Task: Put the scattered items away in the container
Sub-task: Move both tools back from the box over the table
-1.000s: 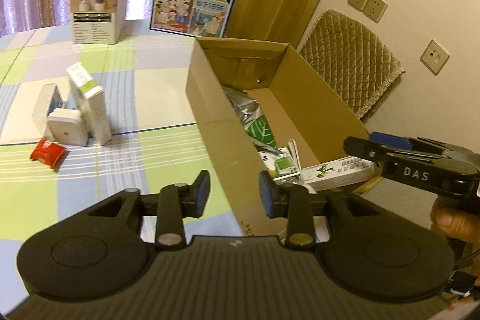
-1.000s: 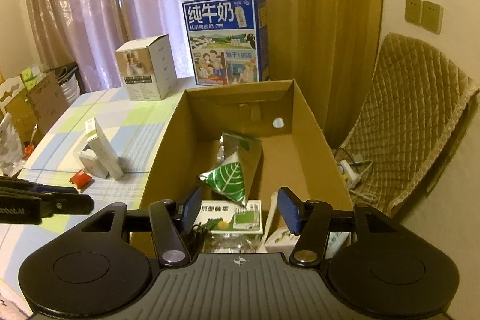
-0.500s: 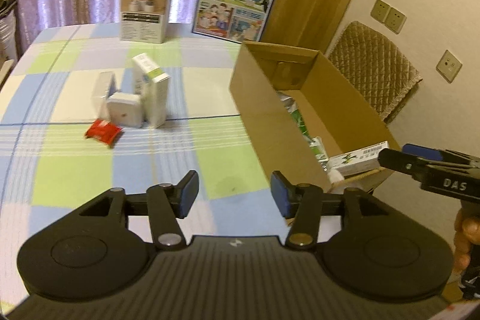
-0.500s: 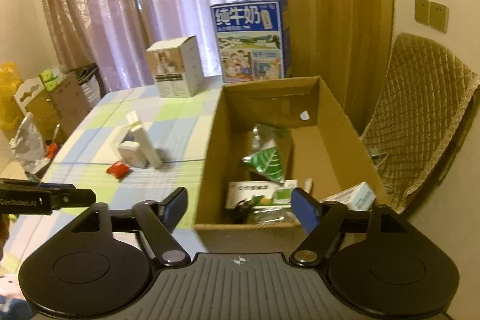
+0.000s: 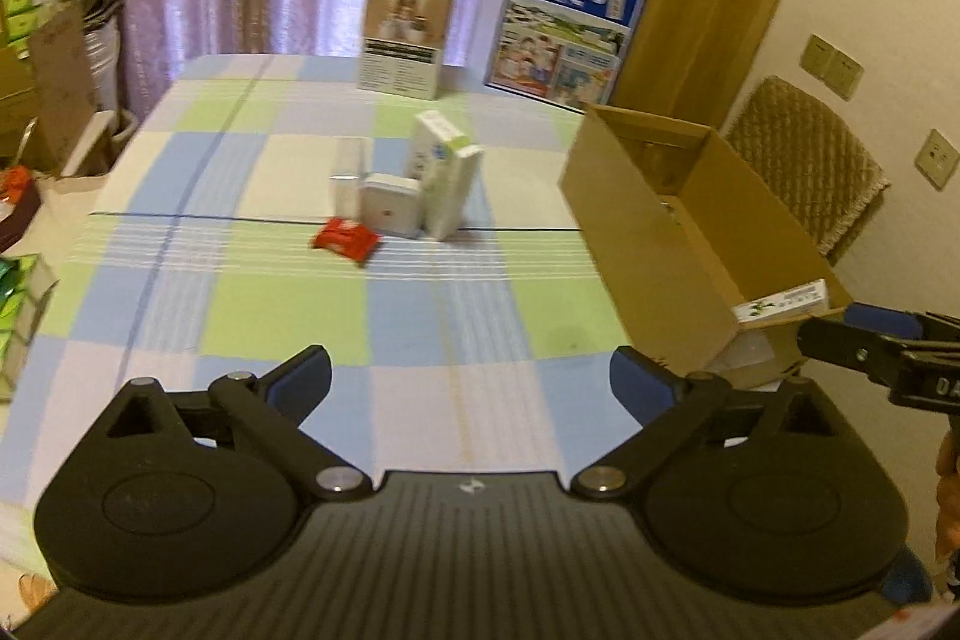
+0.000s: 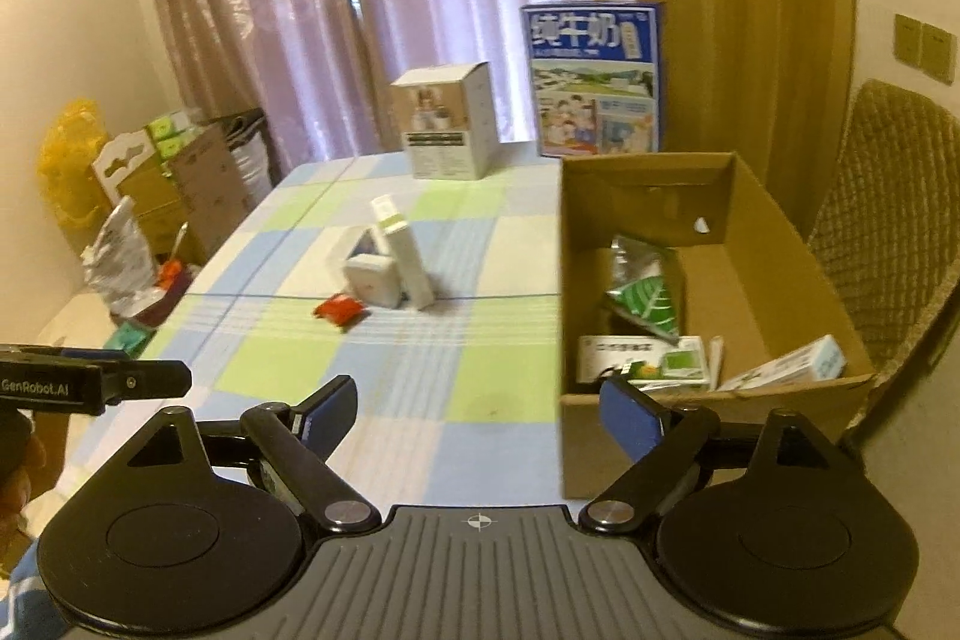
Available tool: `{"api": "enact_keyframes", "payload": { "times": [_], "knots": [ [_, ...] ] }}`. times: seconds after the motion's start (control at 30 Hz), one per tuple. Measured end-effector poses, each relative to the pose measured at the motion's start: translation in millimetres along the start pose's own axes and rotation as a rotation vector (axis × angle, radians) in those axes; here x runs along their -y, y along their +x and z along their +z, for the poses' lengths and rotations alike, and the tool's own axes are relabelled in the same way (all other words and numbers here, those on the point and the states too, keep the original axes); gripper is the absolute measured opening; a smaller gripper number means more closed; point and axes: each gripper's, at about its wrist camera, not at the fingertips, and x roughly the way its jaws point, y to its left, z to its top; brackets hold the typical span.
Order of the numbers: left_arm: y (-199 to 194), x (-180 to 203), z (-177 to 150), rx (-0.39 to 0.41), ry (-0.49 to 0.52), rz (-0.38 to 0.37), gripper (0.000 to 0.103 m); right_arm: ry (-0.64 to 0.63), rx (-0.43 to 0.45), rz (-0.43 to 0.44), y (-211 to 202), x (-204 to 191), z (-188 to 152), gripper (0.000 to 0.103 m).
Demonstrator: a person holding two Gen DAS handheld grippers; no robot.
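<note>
An open cardboard box (image 5: 654,244) (image 6: 780,244) stands at the table's right edge. It holds a green leaf-print pouch (image 6: 645,295), flat medicine boxes (image 6: 648,361) and a white box (image 6: 792,370) leaning at the near corner. In the middle of the table lie a red packet (image 5: 347,239) (image 6: 339,309), a small white square box (image 5: 390,211) (image 6: 372,283) and tall white-green cartons (image 5: 447,181) (image 6: 408,256). My left gripper (image 5: 471,382) is open and empty above the near table. My right gripper (image 6: 477,412) is open and empty, near the box's front left corner.
A beige product box (image 5: 408,34) and a blue milk carton case (image 5: 570,28) stand at the table's far edge. A quilted chair (image 6: 894,220) stands right of the box. Cardboard boxes and bags (image 6: 150,196) crowd the floor on the left.
Both grippers have pulled back from the cardboard box toward the near table edge and opened wider. The left view has swung left to face the items in the middle of the table.
</note>
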Motion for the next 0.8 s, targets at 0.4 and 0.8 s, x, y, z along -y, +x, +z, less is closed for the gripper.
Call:
{"api": "enact_keyframes", "payload": {
  "times": [0.4,0.8],
  "knots": [
    [-37.6,-41.0,-20.7,0.011,-0.039,0.065,0.098,-0.058,-0.024,0.064,4.5,-36.6,-20.6,0.089],
    [-47.1,-47.5,-24.7,0.015,-0.016,0.079,0.098,-0.089,-0.029,0.072,0.6,-45.9,-21.5,0.089]
  ]
}}
